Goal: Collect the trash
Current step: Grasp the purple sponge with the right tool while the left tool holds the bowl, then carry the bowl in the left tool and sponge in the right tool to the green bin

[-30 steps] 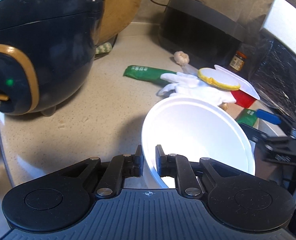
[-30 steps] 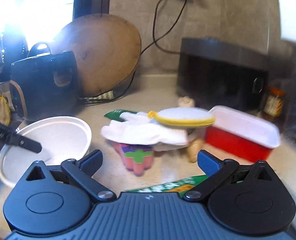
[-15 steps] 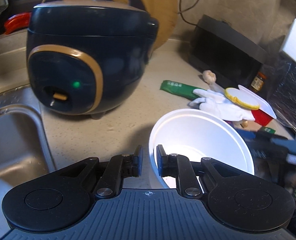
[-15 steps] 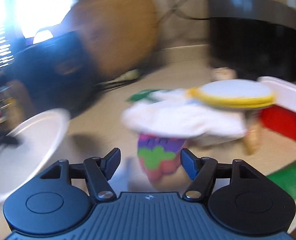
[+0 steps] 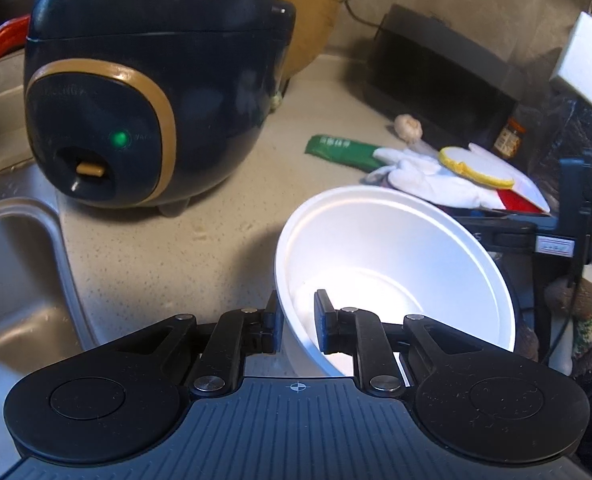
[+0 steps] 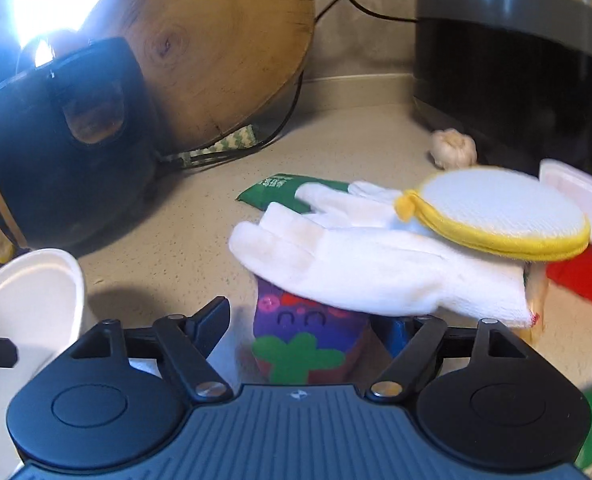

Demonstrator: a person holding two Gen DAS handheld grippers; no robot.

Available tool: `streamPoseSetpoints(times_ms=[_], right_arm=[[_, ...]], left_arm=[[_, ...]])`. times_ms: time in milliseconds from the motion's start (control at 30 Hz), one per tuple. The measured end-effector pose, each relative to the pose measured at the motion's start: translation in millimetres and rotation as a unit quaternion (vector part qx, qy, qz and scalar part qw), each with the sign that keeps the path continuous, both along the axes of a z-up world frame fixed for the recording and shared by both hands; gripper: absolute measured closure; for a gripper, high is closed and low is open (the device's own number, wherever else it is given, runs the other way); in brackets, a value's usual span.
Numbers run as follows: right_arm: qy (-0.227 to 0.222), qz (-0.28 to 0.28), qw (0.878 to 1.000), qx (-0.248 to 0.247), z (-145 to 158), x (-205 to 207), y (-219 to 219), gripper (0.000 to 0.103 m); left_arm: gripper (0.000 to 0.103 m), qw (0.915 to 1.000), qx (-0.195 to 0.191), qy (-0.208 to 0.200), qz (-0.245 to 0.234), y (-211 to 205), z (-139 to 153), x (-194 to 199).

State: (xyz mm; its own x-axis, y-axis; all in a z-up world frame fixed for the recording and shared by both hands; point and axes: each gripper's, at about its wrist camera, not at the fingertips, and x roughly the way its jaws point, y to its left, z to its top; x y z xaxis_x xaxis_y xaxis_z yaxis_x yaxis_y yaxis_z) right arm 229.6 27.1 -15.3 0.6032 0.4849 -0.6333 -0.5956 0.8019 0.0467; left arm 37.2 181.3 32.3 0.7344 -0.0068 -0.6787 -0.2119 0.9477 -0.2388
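the left gripper (image 5: 297, 320) pinches the near rim of a white bowl (image 5: 395, 264), one finger outside the wall and one inside, and the bowl tilts with its mouth toward the camera. it hangs over a speckled counter (image 5: 168, 248). to the left lies a steel sink (image 5: 12, 280). behind stands a dark rice cooker (image 5: 152, 92) with a gold ring and a green light, a round wooden board (image 5: 307, 20) leaning behind it. farther back a green packet (image 5: 335, 148), a garlic bulb (image 5: 407, 127), a white glove (image 5: 427, 182) and a yellow-edged round pad (image 5: 475, 166) lie together near a black box (image 5: 443, 68). the right gripper (image 5: 535, 236) shows dark beyond the bowl.
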Motion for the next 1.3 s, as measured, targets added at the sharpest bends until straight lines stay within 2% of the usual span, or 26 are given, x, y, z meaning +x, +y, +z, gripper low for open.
streamPoseSetpoints(times_ms=[67,100,200,233,333,400,600,767,833,900,1067,1300], right_arm=[[-0.01,0.005,1.0,-0.012,1,-4,6,0.042],[-0.009,0.014,1.0,-0.012,3,-6,5,0.044],[0.001,0.033,0.999,0.022,14,-20,-13,0.045],[0.005,0.039,0.999,0.037,20,-25,-22,0.045],[0.022,0.051,0.995,0.088,36,-34,-47,0.045],[0.03,0.059,0.992,0.11,45,-41,-59,0.045],[0.018,0.061,0.992,0.106,45,-70,-78,0.045],[0.006,0.076,0.984,0.159,55,-92,-107,0.045],[-0.002,0.076,0.982,0.172,61,-100,-116,0.045],[-0.014,0.073,0.982,0.174,65,-108,-123,0.045],[-0.054,0.035,0.984,0.167,69,-125,-146,0.045],[-0.101,-0.057,0.982,0.152,51,-154,-209,0.045]], left_arm=[[0.083,0.9999,-0.013,-0.011,-0.003,1,-2,-2],[0.082,0.9998,-0.019,-0.009,-0.008,1,-3,-2],[0.083,0.9998,-0.015,-0.001,-0.016,-2,-5,-3],[0.086,0.9998,-0.011,0.003,-0.015,-2,-6,-2],[0.089,0.9995,-0.018,0.023,0.008,1,-7,0],[0.09,0.9996,-0.018,0.016,0.013,3,-5,-2],[0.091,0.999,0.034,-0.026,0.015,-4,10,-14],[0.092,0.9978,0.048,-0.045,0.004,-18,21,-14],[0.092,0.9962,0.066,-0.055,0.006,-23,25,-15],[0.092,0.9944,0.084,-0.063,0.007,-28,29,-18],[0.092,0.9925,0.096,-0.075,-0.006,-46,37,-29],[0.092,0.9832,0.117,-0.112,-0.084,-112,52,-24]])
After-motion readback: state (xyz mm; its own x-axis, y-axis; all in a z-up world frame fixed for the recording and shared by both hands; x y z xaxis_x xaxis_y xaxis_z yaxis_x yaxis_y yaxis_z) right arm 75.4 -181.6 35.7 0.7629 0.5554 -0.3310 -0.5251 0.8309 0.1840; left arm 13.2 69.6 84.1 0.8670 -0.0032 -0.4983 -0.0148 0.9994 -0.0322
